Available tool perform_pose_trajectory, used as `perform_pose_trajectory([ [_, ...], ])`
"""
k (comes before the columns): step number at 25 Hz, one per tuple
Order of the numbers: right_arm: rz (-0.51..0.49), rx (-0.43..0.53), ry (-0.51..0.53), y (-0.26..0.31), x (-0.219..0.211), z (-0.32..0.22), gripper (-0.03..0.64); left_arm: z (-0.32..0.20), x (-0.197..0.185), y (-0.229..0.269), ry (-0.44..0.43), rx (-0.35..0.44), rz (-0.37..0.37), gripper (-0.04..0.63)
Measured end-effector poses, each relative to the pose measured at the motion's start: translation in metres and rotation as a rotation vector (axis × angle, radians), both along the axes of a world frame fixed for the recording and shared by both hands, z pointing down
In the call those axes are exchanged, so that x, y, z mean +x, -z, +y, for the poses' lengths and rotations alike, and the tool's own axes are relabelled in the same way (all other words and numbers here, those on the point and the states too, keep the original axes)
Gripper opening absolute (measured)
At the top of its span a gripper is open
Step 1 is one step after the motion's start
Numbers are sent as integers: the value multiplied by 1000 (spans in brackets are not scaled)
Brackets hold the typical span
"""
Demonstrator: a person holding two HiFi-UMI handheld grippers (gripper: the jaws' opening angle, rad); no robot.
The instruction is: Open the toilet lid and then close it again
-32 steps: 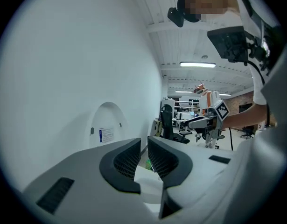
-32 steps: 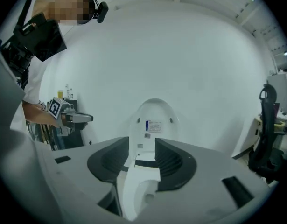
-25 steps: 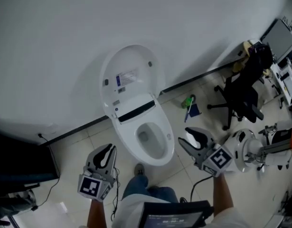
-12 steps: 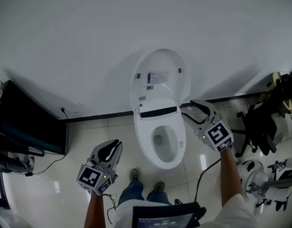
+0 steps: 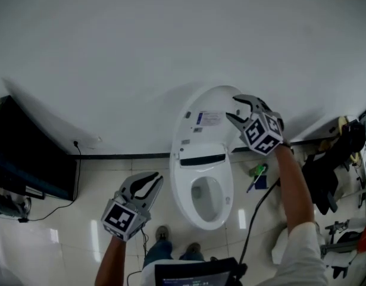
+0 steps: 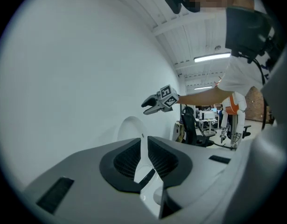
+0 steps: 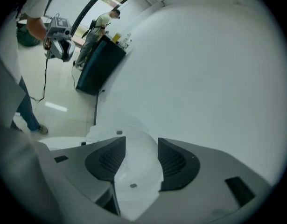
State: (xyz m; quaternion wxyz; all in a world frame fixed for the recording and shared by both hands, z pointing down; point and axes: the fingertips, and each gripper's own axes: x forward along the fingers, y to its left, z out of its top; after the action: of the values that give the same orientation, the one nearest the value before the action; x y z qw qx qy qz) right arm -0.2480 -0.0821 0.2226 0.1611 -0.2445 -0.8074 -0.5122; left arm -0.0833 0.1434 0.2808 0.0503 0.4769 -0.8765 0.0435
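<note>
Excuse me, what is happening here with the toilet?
A person works on a toilet with a gripper in each hand. The lid stands raised against the wall. The right gripper is at its top edge; its jaws have just been opening and stand open around that edge. The left gripper hangs open and empty, left of the toilet.

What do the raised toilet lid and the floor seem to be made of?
Toilet lid: probably moulded plastic, white, smooth, with a soft sheen; it looks like a thin shell with small bumper pads. Floor: likely glazed ceramic tile, pale and glossy; grout lines and reflected lights show.
</note>
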Motion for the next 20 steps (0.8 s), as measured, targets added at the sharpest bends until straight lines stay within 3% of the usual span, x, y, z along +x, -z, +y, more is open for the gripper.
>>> perform_pose_trajectory([
  [5, 99, 370, 4, -21, -95, 2, 224, 15, -37, -7, -34, -17, 6, 41],
  [8, 149, 494, -1, -40, -127, 2, 224, 22, -56, -14, -38, -14, 24, 41],
  [13, 126, 534, -17, -67, -156, -8, 224, 35, -74, -34, -26, -7, 64, 41],
  [18, 182, 479, -54, -73, -168, -9, 222, 34, -70, -52, -40, -28, 95, 41],
  [20, 235, 486, -65, -71, -170, -12, 150, 30, -66, -51, -48, -33, 95, 41],
])
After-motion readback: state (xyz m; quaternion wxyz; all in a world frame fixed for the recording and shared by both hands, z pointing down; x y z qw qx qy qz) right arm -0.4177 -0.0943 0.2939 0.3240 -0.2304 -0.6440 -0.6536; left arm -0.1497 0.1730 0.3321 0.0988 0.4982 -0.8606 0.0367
